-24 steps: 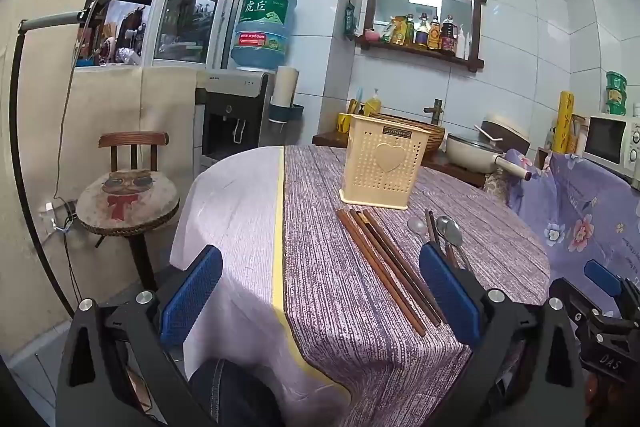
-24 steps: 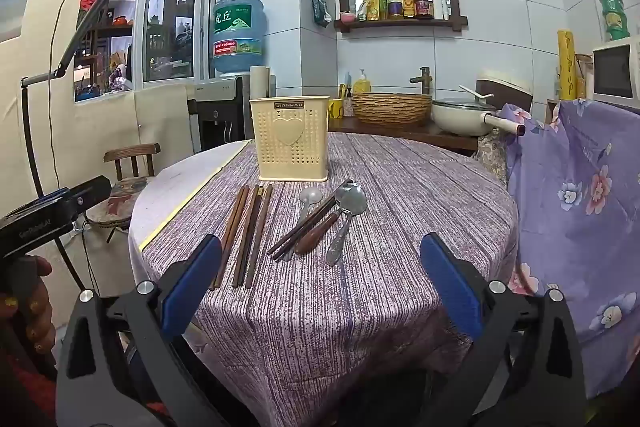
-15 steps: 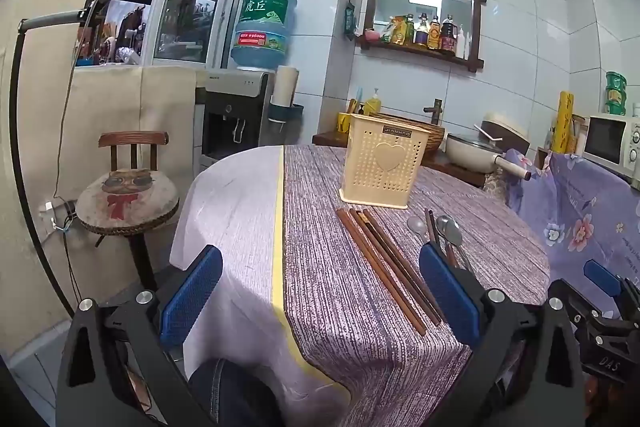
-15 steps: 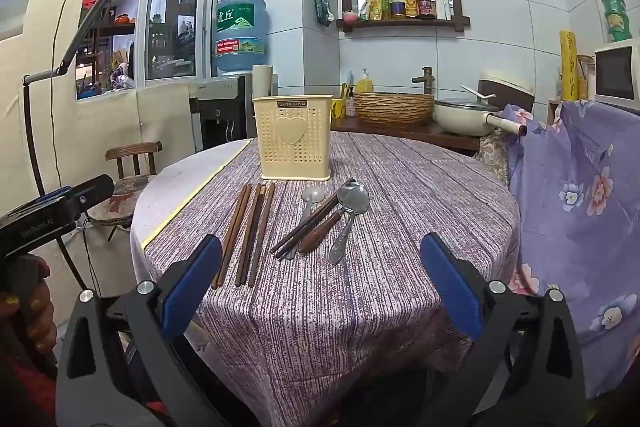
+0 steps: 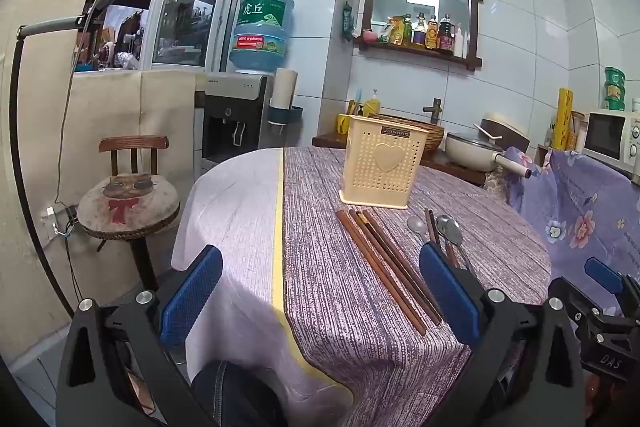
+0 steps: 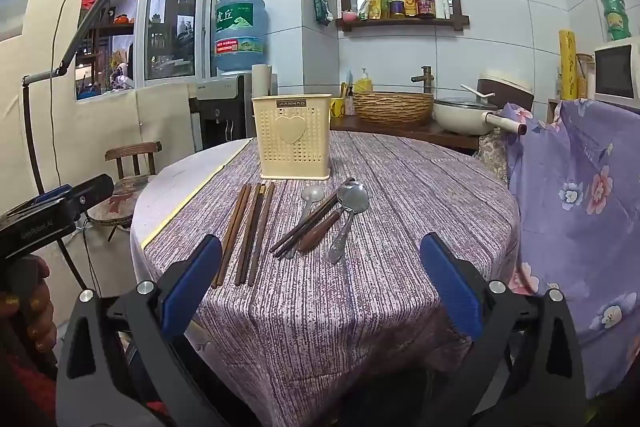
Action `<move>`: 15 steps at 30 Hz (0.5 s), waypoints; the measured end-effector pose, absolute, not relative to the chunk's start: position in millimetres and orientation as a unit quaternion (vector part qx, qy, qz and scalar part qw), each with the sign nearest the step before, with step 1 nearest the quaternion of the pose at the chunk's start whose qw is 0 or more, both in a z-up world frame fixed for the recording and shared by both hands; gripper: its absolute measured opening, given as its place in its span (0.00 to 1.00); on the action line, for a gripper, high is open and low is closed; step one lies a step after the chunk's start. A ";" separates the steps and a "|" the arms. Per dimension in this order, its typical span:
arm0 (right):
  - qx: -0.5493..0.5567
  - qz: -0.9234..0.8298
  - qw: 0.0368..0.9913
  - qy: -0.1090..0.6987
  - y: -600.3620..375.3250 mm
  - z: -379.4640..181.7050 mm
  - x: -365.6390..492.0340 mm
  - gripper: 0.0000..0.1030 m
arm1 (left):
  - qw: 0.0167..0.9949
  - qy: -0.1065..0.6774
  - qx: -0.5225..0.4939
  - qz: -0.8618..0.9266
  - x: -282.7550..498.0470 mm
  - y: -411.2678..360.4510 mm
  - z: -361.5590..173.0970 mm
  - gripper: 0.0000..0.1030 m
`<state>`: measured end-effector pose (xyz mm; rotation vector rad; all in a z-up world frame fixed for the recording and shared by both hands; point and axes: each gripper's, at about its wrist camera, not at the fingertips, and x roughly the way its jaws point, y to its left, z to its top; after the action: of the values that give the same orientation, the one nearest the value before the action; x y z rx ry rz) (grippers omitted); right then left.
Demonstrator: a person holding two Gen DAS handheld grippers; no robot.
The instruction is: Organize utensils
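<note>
Fingers of both grippers, left (image 5: pixel 320 301) and right (image 6: pixel 320 289), stand wide and empty short of the table (image 6: pixel 460 187); chopsticks (image 6: pixel 246 227) and spoons (image 6: pixel 348 211) lie before the holder (image 6: pixel 292 141), so a single-piece mid-shaft pick is advised.

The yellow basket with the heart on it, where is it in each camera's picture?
Left wrist view: the yellow basket stands right of the middle, at the far end of the brown chopsticks.
Right wrist view: the yellow basket stands just left of the middle, behind the chopsticks and the spoons.
Shared landmark: the blue water jug, up and to the left of the basket in both.
</note>
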<state>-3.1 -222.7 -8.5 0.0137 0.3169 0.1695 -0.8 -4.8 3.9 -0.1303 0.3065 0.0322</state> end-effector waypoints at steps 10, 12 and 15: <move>0.008 0.084 0.984 0.160 -224.0 -8.9 -4.1 0.95 | 0.986 0.153 -0.064 0.016 -1.3 -4.7 4.2 0.95; 0.008 0.083 0.984 0.159 -223.5 -9.8 -4.3 0.95 | 0.986 0.153 -0.063 0.016 -1.2 -4.9 4.5 0.95; 0.009 0.083 0.984 0.160 -223.7 -9.9 -4.2 0.95 | 0.986 0.153 -0.064 0.016 -1.6 -4.4 5.0 0.95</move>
<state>-4.2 -223.7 -9.9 0.0175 0.3221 0.1678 -1.6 -4.4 5.0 -0.1284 0.3082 0.0313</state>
